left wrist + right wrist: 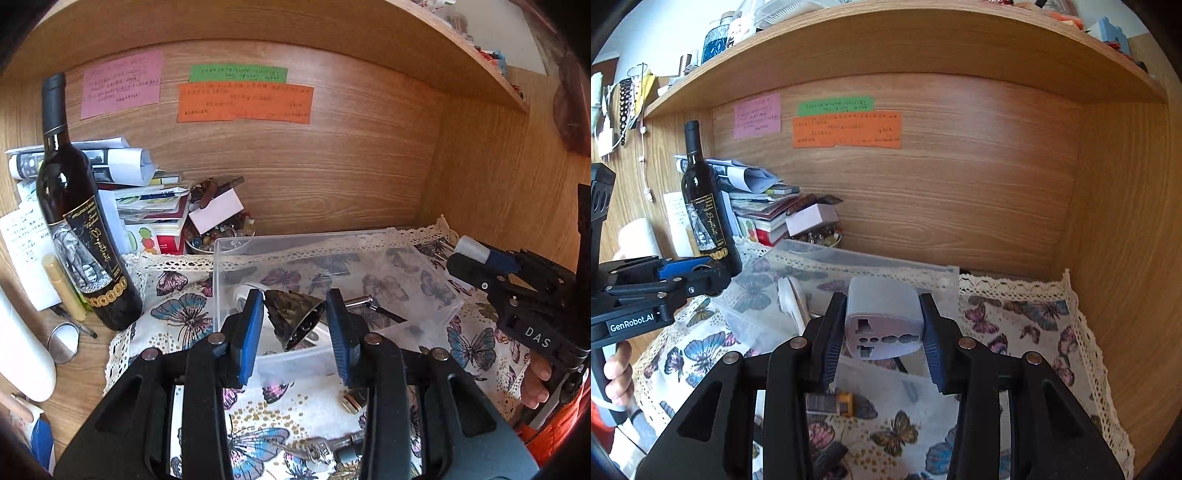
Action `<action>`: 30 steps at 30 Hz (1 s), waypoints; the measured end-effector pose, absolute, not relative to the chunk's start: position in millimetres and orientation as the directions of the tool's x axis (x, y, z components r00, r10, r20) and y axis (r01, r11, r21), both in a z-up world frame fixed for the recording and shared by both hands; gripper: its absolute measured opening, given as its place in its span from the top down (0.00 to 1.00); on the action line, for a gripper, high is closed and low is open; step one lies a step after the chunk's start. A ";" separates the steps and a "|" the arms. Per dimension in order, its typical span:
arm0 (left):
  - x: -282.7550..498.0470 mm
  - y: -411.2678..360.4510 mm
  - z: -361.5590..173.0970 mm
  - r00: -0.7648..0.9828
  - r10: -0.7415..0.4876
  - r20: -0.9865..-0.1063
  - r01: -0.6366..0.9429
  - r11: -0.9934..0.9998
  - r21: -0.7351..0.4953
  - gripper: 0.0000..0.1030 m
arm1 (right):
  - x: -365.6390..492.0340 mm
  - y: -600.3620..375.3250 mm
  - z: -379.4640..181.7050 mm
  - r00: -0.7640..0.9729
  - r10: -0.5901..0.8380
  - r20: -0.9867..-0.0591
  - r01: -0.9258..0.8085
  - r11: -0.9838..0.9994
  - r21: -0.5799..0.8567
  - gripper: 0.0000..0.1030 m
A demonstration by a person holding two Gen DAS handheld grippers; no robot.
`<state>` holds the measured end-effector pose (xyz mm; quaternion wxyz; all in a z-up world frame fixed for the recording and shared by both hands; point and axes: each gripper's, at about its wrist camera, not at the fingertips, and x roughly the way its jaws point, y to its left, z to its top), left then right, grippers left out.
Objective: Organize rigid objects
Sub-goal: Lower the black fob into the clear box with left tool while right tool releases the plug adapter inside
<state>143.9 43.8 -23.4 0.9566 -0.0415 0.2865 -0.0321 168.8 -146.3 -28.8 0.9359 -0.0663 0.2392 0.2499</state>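
Observation:
My left gripper is shut on a dark metal bell and holds it over the near edge of a clear plastic box. Inside the box lie a white object and a metal tool. My right gripper is shut on a grey plug adapter and holds it above the same box. In the left wrist view the right gripper shows at the right with the adapter at its tip. The left gripper shows at the left in the right wrist view.
A wine bottle stands at the left beside stacked books and papers and a bowl of beads. A butterfly cloth covers the desk. Keys, a ring and a small battery-like item lie near me. A shelf hangs overhead.

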 end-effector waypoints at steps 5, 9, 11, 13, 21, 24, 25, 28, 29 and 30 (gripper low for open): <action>161.4 45.7 -29.8 0.821 -0.077 -0.566 0.036 0.996 -0.083 0.67 | 184.7 -139.8 -31.8 0.758 0.420 -0.498 -0.491 0.871 -0.012 0.65; 175.3 47.7 -38.1 0.804 -0.076 -0.590 0.034 0.996 -0.083 0.67 | 199.2 -136.2 -42.0 0.742 0.406 -0.534 -0.484 0.875 -0.008 0.65; 181.8 49.1 -43.6 0.793 -0.075 -0.605 0.030 0.996 -0.085 0.67 | 207.3 -134.0 -49.6 0.730 0.394 -0.558 -0.478 0.878 -0.005 0.65; 188.0 51.7 -49.7 0.781 -0.080 -0.620 0.028 0.995 -0.094 0.66 | 214.4 -133.1 -57.1 0.721 0.381 -0.579 -0.468 0.884 -0.001 0.65; 203.3 57.4 -67.2 0.747 -0.091 -0.658 0.020 0.993 -0.114 0.66 | 233.5 -132.9 -79.2 0.684 0.350 -0.640 -0.443 0.896 0.017 0.65; 205.4 56.7 -70.2 0.745 -0.090 -0.661 0.019 0.993 -0.114 0.67 | 236.1 -130.9 -82.7 0.675 0.348 -0.651 -0.448 0.894 0.014 0.65; 205.3 56.3 -70.7 0.746 -0.085 -0.661 0.017 0.994 -0.109 0.66 | 236.6 -130.2 -83.6 0.672 0.347 -0.655 -0.450 0.893 0.012 0.65; 204.5 55.7 -70.4 0.745 -0.087 -0.662 0.019 0.994 -0.109 0.66 | 235.8 -128.8 -85.1 0.669 0.345 -0.658 -0.455 0.890 0.004 0.65; 204.1 56.3 -70.1 0.745 -0.087 -0.661 0.019 0.994 -0.109 0.65 | 235.0 -128.5 -84.7 0.670 0.345 -0.657 -0.458 0.889 0.001 0.65; 203.4 56.3 -69.3 0.746 -0.086 -0.660 0.018 0.994 -0.109 0.62 | 234.6 -127.7 -84.1 0.671 0.345 -0.656 -0.459 0.889 -0.002 0.65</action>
